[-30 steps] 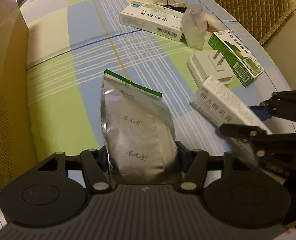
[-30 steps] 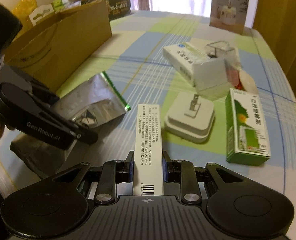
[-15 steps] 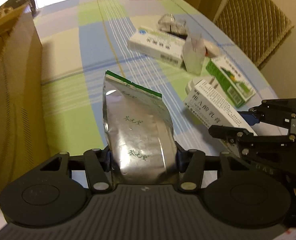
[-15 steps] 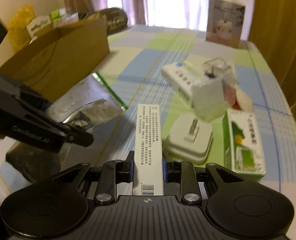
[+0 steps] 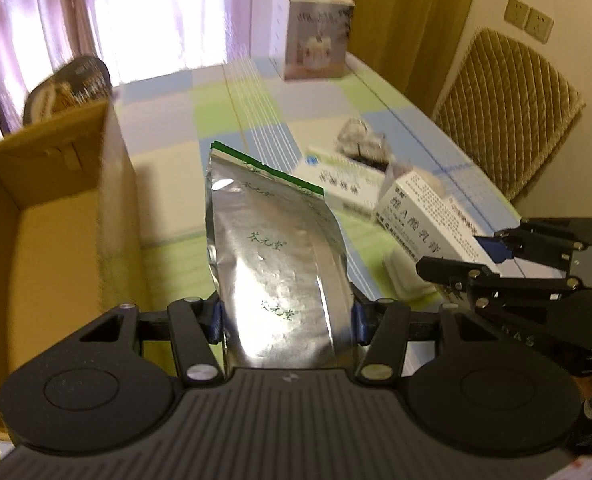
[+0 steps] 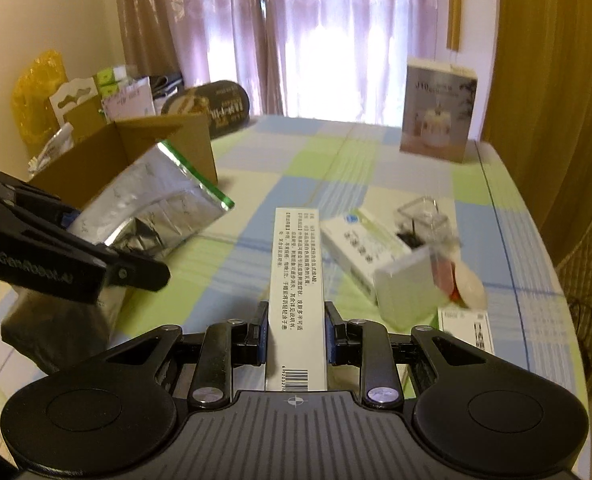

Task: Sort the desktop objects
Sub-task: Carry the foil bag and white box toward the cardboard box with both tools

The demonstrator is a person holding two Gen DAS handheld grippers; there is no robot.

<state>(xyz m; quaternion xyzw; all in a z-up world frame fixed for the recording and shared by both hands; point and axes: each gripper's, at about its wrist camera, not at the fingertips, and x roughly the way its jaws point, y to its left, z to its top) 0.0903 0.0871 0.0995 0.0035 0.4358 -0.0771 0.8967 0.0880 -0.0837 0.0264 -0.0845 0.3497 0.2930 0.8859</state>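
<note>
Worktop (image 6: 304, 168): covered by a checked cloth in pale blue, green and cream with thin stripes.
Far edge: a tall printed carton (image 6: 436, 114) stands upright near the curtains; a dark oval tin (image 6: 215, 110) lies at the far left.
Left side: an open cardboard box (image 5: 35, 216) rests on the cloth.
Right side: a white medicine box (image 6: 356, 246) lies flat, a clear plastic case (image 6: 424, 218) just beside it, a small translucent box (image 6: 408, 292) nearer.
Near right: a white charger plug (image 5: 410, 280), partly hidden.
</note>
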